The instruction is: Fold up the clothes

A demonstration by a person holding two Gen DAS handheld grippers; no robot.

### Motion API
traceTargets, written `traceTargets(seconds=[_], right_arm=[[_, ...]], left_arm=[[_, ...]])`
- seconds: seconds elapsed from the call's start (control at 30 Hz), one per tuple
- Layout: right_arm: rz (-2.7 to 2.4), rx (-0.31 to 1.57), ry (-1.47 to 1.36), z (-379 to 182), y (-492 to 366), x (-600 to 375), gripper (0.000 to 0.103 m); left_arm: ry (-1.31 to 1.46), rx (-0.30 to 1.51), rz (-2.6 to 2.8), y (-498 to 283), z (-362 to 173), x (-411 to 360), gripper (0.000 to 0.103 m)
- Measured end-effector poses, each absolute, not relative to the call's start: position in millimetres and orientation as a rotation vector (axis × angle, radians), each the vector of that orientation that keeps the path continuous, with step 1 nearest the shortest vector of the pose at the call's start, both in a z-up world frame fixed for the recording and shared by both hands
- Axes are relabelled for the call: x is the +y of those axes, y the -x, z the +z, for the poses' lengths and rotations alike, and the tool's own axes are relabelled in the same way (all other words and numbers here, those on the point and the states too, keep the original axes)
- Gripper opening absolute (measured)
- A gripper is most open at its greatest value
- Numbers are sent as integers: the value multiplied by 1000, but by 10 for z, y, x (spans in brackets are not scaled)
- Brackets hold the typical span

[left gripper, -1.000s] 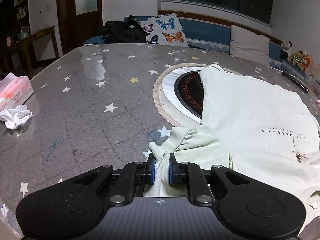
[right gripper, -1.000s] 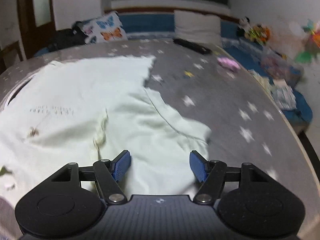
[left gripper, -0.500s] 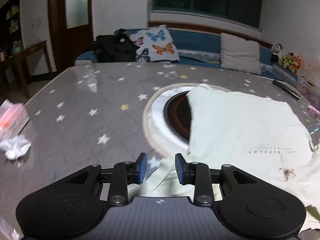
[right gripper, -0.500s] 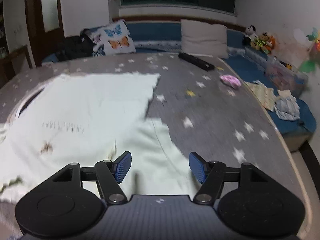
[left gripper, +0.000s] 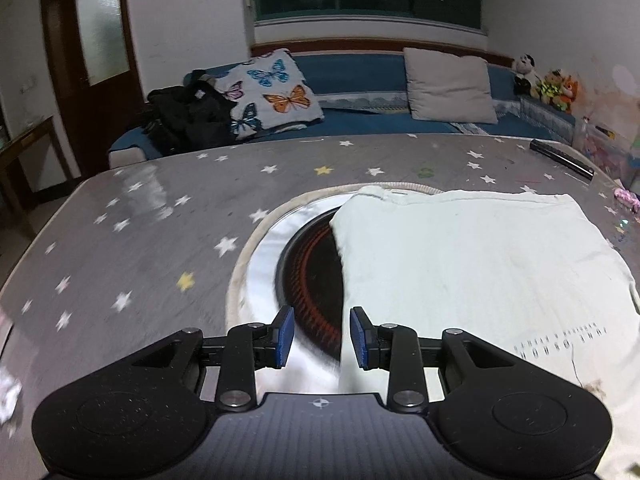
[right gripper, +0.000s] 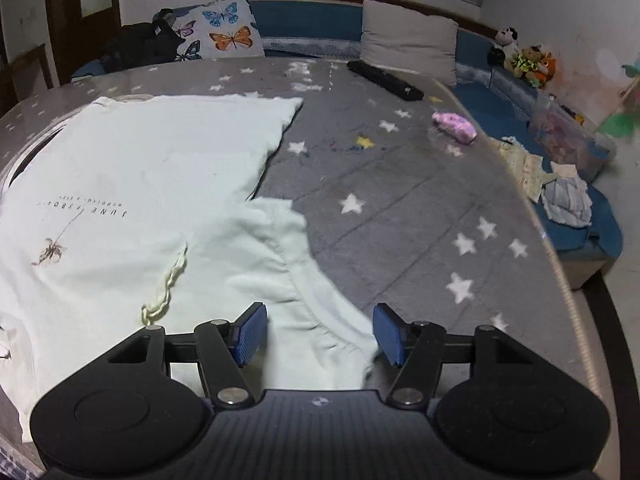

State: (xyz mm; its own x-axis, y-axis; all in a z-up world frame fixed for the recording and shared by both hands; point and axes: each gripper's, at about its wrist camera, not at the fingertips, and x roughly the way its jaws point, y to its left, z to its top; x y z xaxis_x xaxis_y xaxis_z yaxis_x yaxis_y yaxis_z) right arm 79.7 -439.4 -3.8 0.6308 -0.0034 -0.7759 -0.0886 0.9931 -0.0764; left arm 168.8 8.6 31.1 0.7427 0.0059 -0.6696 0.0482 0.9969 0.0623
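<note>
Across a star-patterned grey counter (left gripper: 168, 216), a pale mint T-shirt (left gripper: 460, 264) lies spread flat, print side up, one edge draped over the round induction hob (left gripper: 308, 276) set into the surface. A second ago the left gripper (left gripper: 319, 336) was pinched tight on a bunched sleeve; now its blue jaws stand partly apart and hold nothing, with only the shirt's side edge and the dark hob glass showing between them. The sleeve has dropped out of the left wrist view, and the gripper has swung along the shirt's flank, which suggests that this sleeve has been released and the hand is moving to a new hold. On the other side, the right gripper (right gripper: 318, 334) hovers over the other sleeve (right gripper: 304, 280), which fans out onto the bare counter beside the shirt's body. Its jaws are closing from a wide gape, the sleeve cloth lies between them, but the pads do not yet press on it. The garment looks barely begun as a fold: body flat, hem square, right sleeve not yet turned in. A black remote control (right gripper: 384, 79) and a small pink bundle (right gripper: 454, 125) lie well clear of the cloth.
</note>
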Motion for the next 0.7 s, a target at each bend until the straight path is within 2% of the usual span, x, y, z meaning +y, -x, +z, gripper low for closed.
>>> traceTargets(seconds=[0.2, 0.6, 0.7], right_arm=[[114, 835, 51, 136, -1167, -4394, 59], [210, 846, -47, -7, -2449, -4142, 48], [200, 852, -58, -48, -2699, -4122, 44]], left_arm=[[-74, 747, -33, -2236, 194, 3, 33], [-62, 774, -84, -3062, -54, -103, 33], [-63, 783, -112, -3123, -112, -133, 21]])
